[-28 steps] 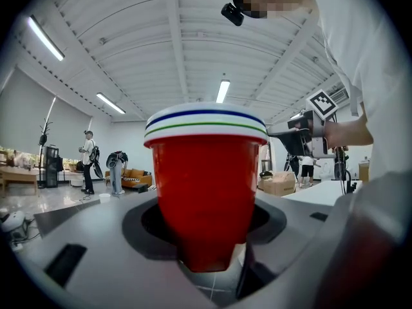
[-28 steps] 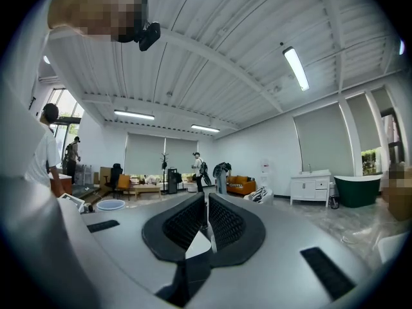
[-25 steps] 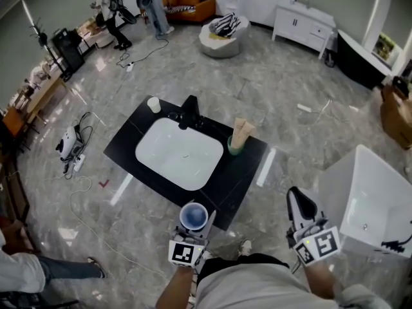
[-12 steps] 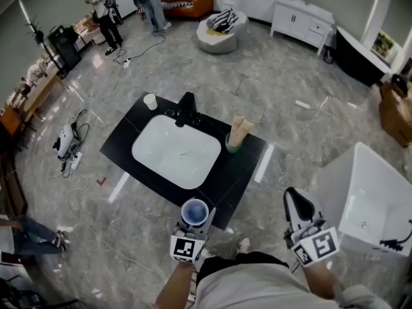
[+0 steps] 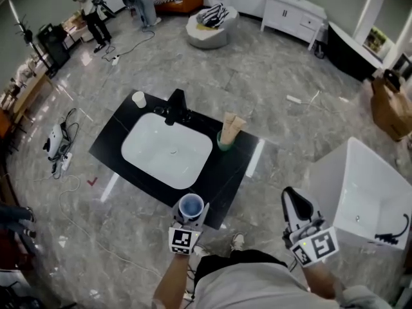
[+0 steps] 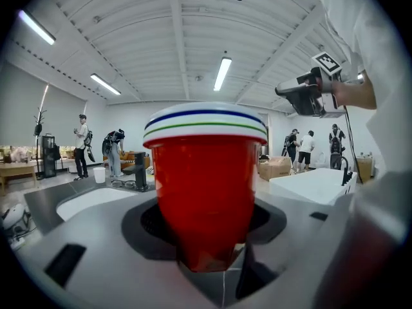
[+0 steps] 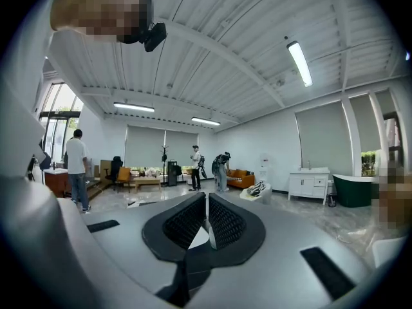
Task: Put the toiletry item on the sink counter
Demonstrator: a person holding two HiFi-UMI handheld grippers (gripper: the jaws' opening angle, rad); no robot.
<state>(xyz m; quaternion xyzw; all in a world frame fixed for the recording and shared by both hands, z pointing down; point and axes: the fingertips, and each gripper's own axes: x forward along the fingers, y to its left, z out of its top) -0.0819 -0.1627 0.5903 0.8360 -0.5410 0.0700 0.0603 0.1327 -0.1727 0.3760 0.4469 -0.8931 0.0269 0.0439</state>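
Note:
My left gripper (image 5: 190, 212) is shut on a red cup (image 5: 191, 206) with a white striped rim and a blue inside. The cup stands upright between the jaws in the left gripper view (image 6: 206, 185). It hangs over the near edge of the black sink counter (image 5: 226, 172). That counter holds a white basin (image 5: 167, 150), a black faucet (image 5: 175, 105), a small white cup (image 5: 138, 98) at its far left corner and a green holder (image 5: 224, 141) with wooden brushes on its right side. My right gripper (image 5: 293, 202) (image 7: 206, 223) is shut on nothing, off to the right of the counter.
A white tub-like unit (image 5: 367, 195) stands close on my right. Cables and a device (image 5: 55, 148) lie on the floor left of the counter. Two people (image 5: 87, 5) stand far back left, near a grey beanbag (image 5: 206, 28) and a white cabinet (image 5: 293, 11).
The counter has slid a little left and up in the head view. The cup stays in the left gripper at the counter's near edge. A person at the lower left has gone from sight.

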